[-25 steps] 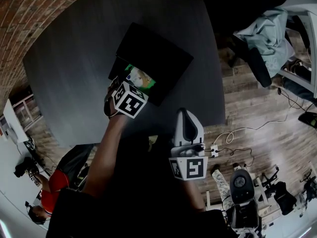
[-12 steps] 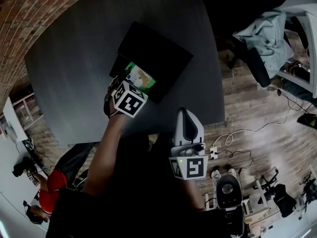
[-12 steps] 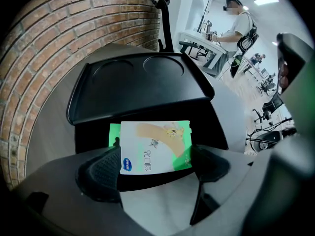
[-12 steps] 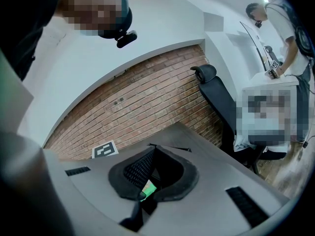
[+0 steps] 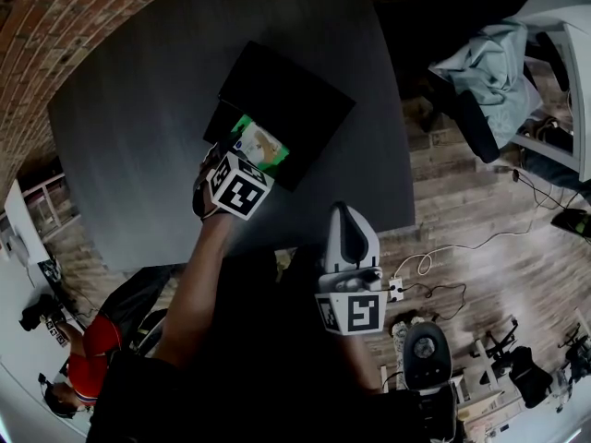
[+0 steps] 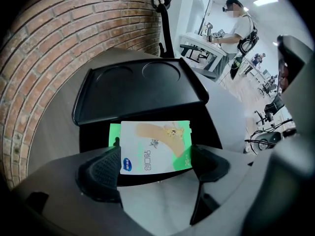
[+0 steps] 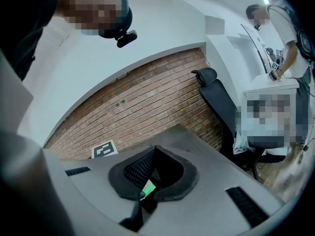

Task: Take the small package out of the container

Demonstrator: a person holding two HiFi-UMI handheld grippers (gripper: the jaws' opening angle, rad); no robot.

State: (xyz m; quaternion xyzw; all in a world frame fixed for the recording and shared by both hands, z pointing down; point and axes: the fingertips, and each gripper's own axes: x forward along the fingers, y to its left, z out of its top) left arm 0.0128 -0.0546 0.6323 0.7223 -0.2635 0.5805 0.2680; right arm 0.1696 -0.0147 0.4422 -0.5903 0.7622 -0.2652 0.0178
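Note:
The black container [image 5: 309, 127] lies on the dark grey table with its lid [image 6: 138, 85] swung open at the far side. The small package [image 6: 155, 146], white and green with a printed picture, rests inside it; the head view shows the small package [image 5: 260, 146] too. My left gripper [image 6: 155, 168] is open, with its pads [image 6: 101, 173] standing at the package's two side edges near its front end. In the head view my left gripper [image 5: 231, 160] hangs over the container's near edge. My right gripper [image 7: 153, 154] is shut and empty. My right gripper [image 5: 343, 212] hovers by the table's front edge.
A brick wall [image 6: 59, 48] runs along the table's left side. An office chair [image 5: 489, 72] draped with cloth stands to the right, past the table edge [image 5: 406, 155]. Cables and a power strip [image 5: 397, 289] lie on the wooden floor. A person [image 6: 239, 26] stands far behind.
Both grippers have held their places around the same spots. A round dark object on the floor at the lower right has shifted left.

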